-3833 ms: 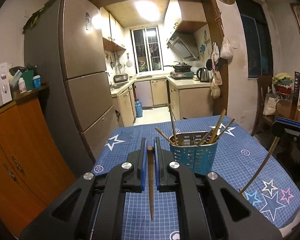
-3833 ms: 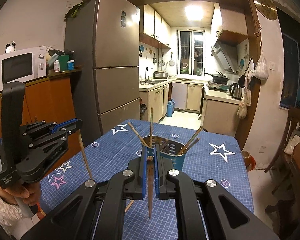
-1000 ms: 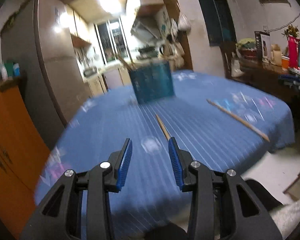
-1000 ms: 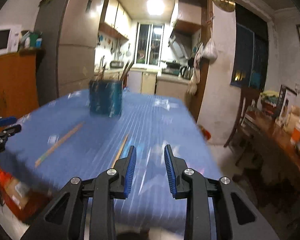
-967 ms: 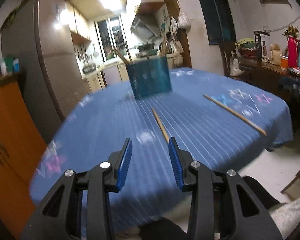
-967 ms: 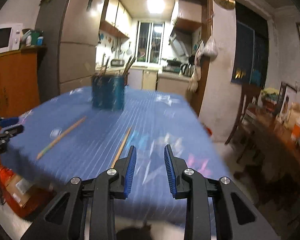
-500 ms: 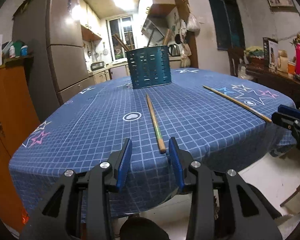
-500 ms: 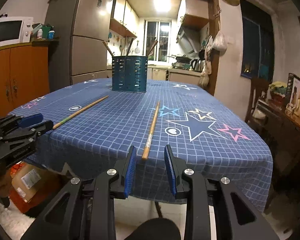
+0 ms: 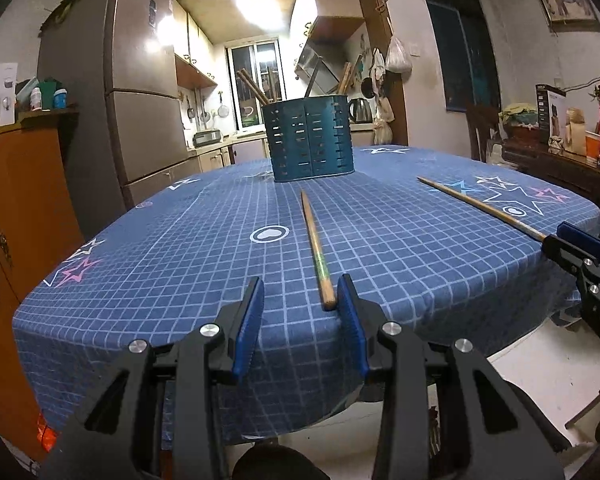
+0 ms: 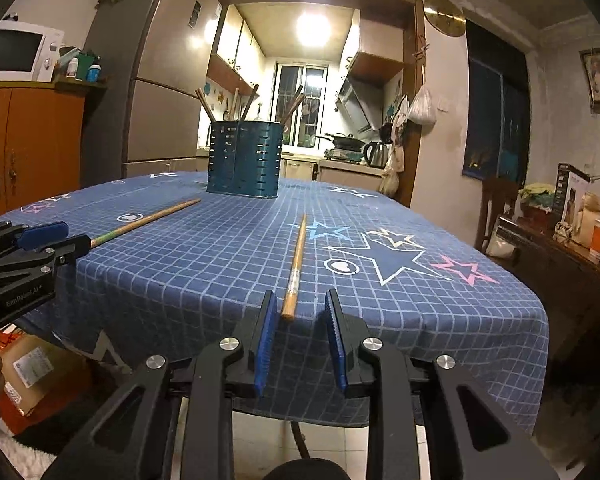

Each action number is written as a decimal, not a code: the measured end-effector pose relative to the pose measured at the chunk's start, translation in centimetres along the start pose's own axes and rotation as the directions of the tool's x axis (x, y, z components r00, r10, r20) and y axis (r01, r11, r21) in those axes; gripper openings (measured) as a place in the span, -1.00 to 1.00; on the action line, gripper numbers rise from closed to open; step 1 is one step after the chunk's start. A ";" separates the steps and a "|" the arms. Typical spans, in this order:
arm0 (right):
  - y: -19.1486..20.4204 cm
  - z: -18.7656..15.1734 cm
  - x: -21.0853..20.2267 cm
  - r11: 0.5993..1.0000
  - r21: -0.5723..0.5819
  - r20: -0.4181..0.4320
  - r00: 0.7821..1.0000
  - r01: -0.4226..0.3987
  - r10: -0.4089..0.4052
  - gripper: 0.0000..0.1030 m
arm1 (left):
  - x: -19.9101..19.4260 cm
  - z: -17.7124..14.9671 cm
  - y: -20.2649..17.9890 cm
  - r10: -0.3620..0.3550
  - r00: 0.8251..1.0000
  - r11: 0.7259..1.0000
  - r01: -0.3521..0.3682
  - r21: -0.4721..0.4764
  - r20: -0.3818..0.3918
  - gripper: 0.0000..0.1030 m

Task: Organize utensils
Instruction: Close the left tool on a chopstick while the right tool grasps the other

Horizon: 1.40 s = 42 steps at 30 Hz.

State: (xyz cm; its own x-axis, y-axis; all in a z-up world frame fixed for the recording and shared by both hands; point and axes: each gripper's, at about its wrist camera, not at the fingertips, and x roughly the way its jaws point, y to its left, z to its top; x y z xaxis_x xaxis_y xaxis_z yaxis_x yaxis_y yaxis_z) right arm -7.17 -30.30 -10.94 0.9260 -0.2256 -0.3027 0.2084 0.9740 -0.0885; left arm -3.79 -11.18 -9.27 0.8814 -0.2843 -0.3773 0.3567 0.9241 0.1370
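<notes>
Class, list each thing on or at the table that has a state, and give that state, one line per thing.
Left tongs: open, the near end of one chopstick between the pads, not gripped.
Right tongs: open, jaws just closing around the other chopstick's end.
Left chopstick: lying flat on the cloth.
Right chopstick: lying flat on the cloth.
Holder: upright, with several chopsticks standing in it.
Tablecloth: spread, hanging over the edge.

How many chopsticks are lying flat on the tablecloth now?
2. One chopstick lies in front of the left gripper; the other chopstick lies in front of the right gripper. More stand in the blue holder.
</notes>
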 end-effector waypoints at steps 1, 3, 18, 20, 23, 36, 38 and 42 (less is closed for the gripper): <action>0.0 0.0 0.0 1.000 0.003 0.000 1.000 0.000 0.000 -0.49 | 0.0 0.0 -0.1 -0.002 1.000 1.000 0.002 0.002 0.002 -0.29; 0.0 0.0 0.0 1.000 0.004 -0.001 1.000 0.001 -0.001 -0.52 | 0.1 0.0 -0.2 0.000 1.000 1.000 0.000 0.004 0.004 -0.29; 0.5 0.0 0.0 1.000 0.012 -0.011 1.000 -0.021 0.021 -0.79 | 0.2 0.0 -0.8 -0.034 0.999 0.999 0.034 0.008 0.015 -0.64; 0.4 0.0 0.0 0.999 0.019 -0.016 0.999 -0.027 0.027 -0.82 | 0.3 -0.1 -0.7 -0.048 0.999 0.999 0.048 0.005 0.016 -0.71; 0.1 0.2 0.1 0.999 0.039 -0.024 0.999 -0.035 0.036 -0.82 | 0.3 -0.1 -0.6 -0.063 0.998 0.998 0.063 -0.003 0.017 -0.76; -0.9 1.3 0.0 0.995 0.091 -0.054 0.997 -0.046 0.051 -0.85 | 0.7 0.3 0.6 -0.090 0.996 0.994 0.089 -0.065 -0.017 -0.89; -0.9 1.5 -0.2 0.995 0.084 -0.052 0.997 -0.046 0.050 -0.85 | 0.5 0.5 0.9 -0.085 0.996 0.994 0.084 -0.077 -0.019 -0.89; -1.3 2.6 -1.0 0.995 0.085 -0.036 0.998 -0.047 0.050 -0.85 | -0.3 1.6 2.3 -0.067 0.998 0.991 0.067 -0.112 0.004 -0.90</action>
State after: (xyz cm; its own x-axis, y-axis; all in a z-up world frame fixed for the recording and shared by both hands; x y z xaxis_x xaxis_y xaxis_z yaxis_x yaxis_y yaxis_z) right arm -7.58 -31.32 -8.09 0.9233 -0.1771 -0.3408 0.1907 0.9816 0.0066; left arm -2.75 -9.34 -7.34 0.8570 -0.3464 -0.3816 0.3779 0.9258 0.0081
